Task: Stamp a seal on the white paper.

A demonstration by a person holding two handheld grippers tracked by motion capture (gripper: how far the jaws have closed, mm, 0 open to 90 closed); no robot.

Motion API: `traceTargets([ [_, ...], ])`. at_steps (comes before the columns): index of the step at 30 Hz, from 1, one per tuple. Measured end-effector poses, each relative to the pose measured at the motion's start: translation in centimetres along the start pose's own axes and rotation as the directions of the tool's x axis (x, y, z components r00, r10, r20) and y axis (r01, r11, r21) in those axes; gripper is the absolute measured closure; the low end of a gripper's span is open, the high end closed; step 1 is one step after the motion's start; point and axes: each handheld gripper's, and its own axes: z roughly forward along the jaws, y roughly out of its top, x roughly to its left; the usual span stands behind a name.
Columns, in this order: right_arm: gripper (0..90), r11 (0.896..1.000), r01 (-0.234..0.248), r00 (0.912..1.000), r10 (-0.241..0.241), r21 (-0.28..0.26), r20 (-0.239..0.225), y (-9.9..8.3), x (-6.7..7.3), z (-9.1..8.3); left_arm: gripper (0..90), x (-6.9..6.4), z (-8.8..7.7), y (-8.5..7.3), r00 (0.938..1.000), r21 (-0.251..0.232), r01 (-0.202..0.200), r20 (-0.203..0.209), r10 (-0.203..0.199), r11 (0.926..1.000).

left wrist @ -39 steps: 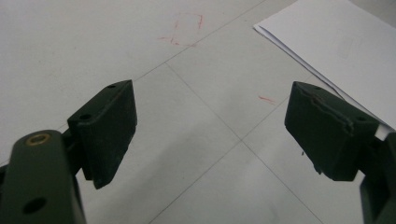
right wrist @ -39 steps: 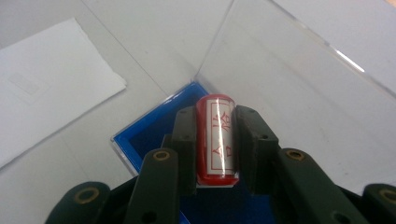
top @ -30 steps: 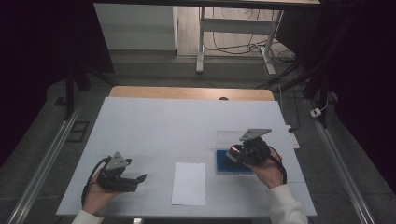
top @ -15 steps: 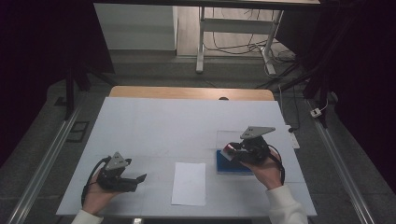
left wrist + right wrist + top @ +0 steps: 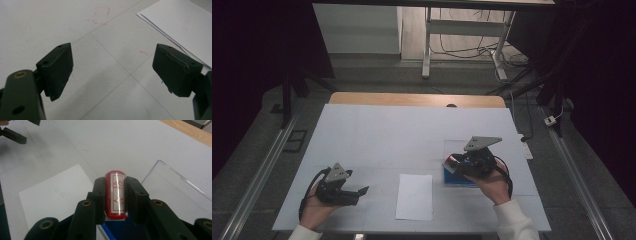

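Red stamp (image 5: 115,192) above blue pad (image 5: 458,178)

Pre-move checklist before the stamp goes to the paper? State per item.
1. Right gripper shut on the red stamp: ok.
2. Stamp centred between the jaws: ok.
3. White paper flat on the table, nothing on it: ok.
4. Left gripper open, beside the paper, not over it: ok.
5. Stamp face inked from the blue pad: cannot tell.

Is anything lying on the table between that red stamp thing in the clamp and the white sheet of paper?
Nothing visible does. The right gripper holds the red cylindrical stamp above the blue ink pad; bare white tabletop separates it from the white paper sheet.
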Motion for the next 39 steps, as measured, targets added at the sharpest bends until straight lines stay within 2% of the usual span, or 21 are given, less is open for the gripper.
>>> traceTargets([
  [14, 70.1, 1.000, 0.027, 0.9980, -0.027, -0.005, -0.057, 0.6, 1.5, 1.1, 17.5, 0.0, 0.0, 0.0, 1.0000, -0.001, 0.000, -0.002, 0.000, 1.0000],
  [25, 70.1, 0.998, 0.057, 0.9959, -0.055, 0.026, -0.071, 0.7, 2.4, 2.2, 17.5, 0.0, 0.0, 0.0, 1.0000, 0.000, -0.002, -0.001, 0.002, 1.0000],
  [39, 70.1, 0.997, 0.077, 0.9919, -0.075, 0.023, -0.103, 1.0, 3.7, 3.1, 17.5, -0.1, 0.0, 0.0, 1.0000, -0.001, -0.002, -0.002, 0.002, 1.0000],
])
